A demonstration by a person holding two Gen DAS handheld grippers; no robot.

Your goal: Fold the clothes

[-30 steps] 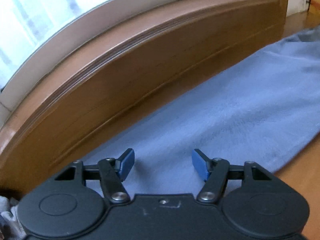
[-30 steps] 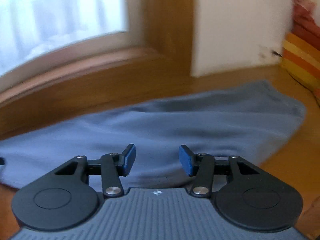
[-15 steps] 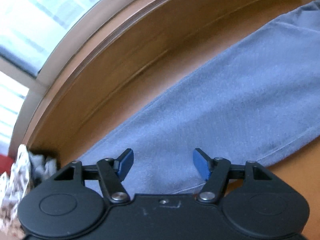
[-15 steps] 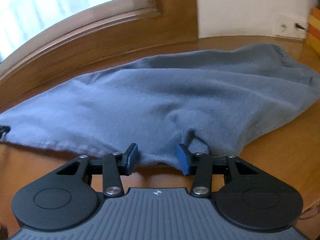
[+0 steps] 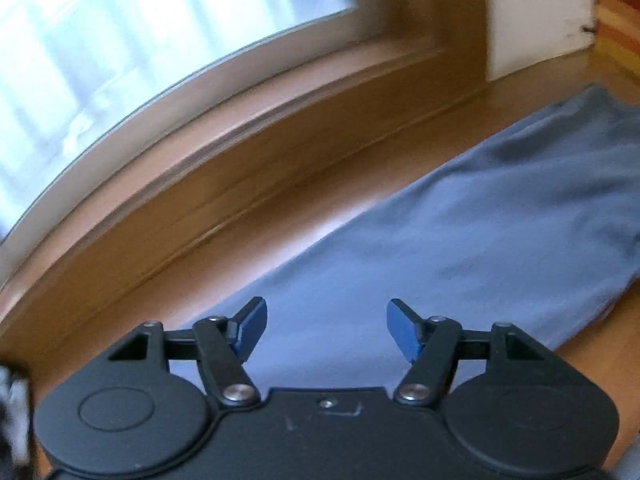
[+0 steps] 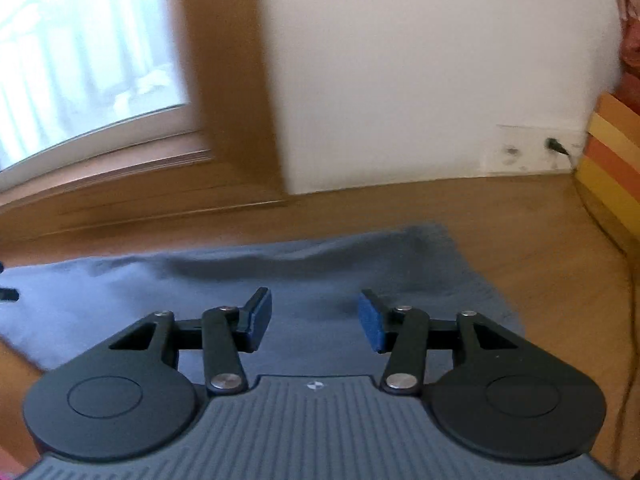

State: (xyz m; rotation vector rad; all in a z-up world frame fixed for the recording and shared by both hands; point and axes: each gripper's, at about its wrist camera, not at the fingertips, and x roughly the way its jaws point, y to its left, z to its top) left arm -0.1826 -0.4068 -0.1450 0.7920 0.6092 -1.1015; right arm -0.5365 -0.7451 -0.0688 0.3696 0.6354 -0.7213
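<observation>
Left wrist view: blue garment [image 5: 460, 248] stretches lengthwise toward upper right.

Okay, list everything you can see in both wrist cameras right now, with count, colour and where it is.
garment: one, blue-grey, spread flat on the wooden surface beneath both tools.
wooden surface: one, light brown, under the garment.
window: one, bright, brown wooden frame, behind the surface.
wall: one, white, right of the window.
wall socket: one, white, low on the wall, with a dark plug.
striped fabric: one, orange and yellow, far right edge.
left tool: one, black with blue pads, open, nothing between them.
right tool: one, black with blue pads, jaws opening, nothing between them.
</observation>
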